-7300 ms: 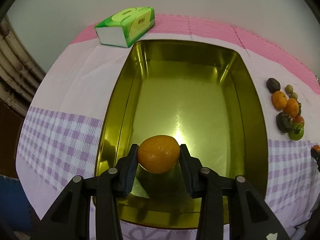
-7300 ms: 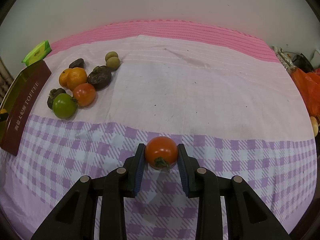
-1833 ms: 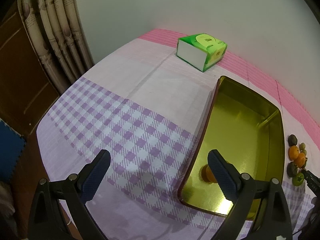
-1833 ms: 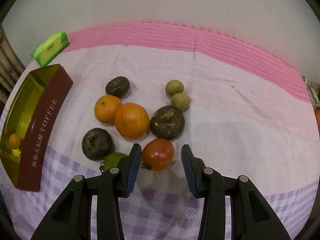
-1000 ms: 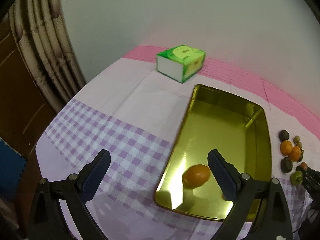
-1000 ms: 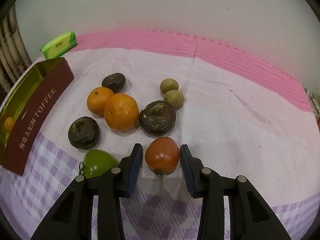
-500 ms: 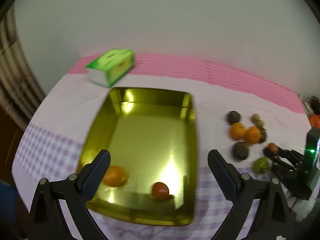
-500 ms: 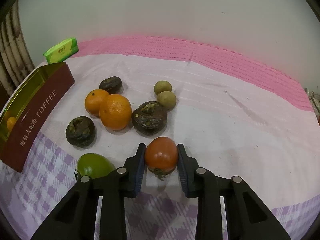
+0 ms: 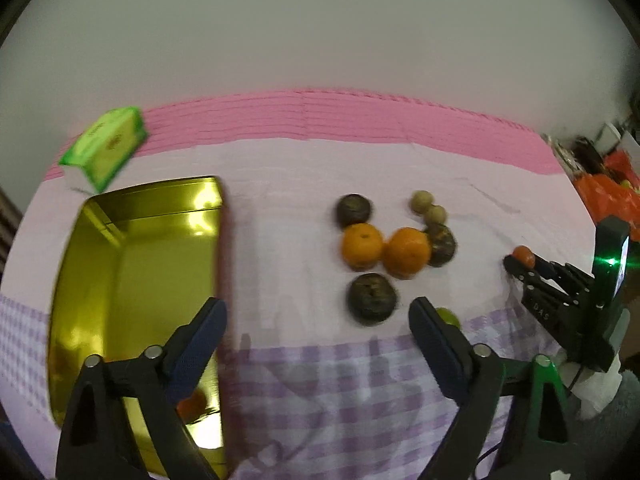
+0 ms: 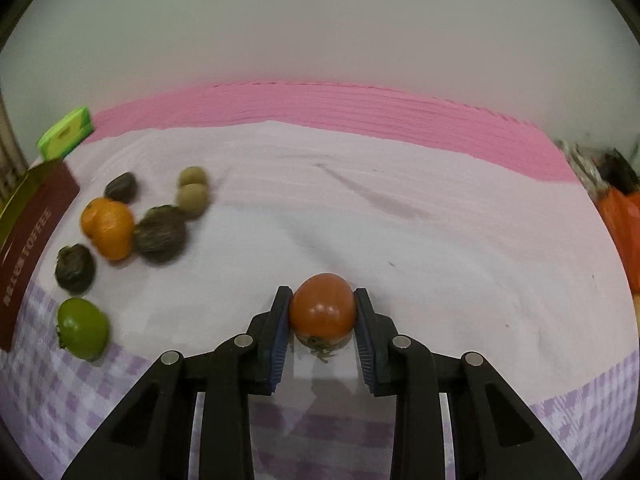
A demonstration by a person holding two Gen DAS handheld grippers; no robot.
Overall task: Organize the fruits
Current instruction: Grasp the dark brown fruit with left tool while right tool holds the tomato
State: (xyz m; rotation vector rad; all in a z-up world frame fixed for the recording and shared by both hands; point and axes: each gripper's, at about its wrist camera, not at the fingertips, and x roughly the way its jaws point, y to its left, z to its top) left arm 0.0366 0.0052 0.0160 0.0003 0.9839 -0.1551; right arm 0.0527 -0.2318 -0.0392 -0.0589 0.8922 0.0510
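Note:
My right gripper (image 10: 322,322) is shut on a red tomato (image 10: 322,309) and holds it just above the cloth; it shows in the left wrist view (image 9: 520,258) at the right. My left gripper (image 9: 316,332) is open and empty above the cloth, between the gold tin (image 9: 70,264) and the fruit pile. The pile holds two oranges (image 9: 407,255), three dark fruits (image 9: 373,297), two small tan fruits (image 9: 422,201) and a green fruit (image 10: 83,327). An orange fruit (image 9: 192,406) lies in the tin's near corner, partly behind my left finger.
A green tissue box (image 9: 104,146) stands beyond the tin at the back left. Orange bags (image 9: 608,192) and clutter sit at the table's right edge. The cloth is pink at the back, white in the middle, purple-checked near me.
My right gripper closed on the red tomato and carried it right, away from the pile. My left gripper swung right from the tin toward the fruit pile.

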